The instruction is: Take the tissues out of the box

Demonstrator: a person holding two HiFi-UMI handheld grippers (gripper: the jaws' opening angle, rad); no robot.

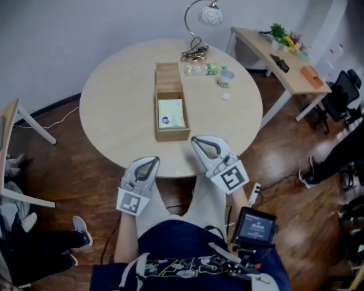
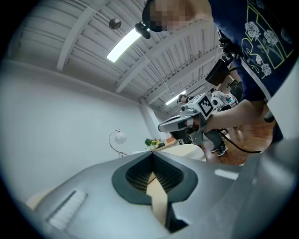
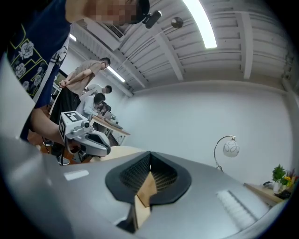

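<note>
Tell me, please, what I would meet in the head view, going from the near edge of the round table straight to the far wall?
right gripper → tissue pack, lying in the near end of the wooden box → cables → lamp

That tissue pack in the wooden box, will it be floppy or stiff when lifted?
The tissue pack looks soft-wrapped and flat, so it will probably flex and feel light. It nearly fills its part of the wooden box, so it may drag on the walls.
</note>
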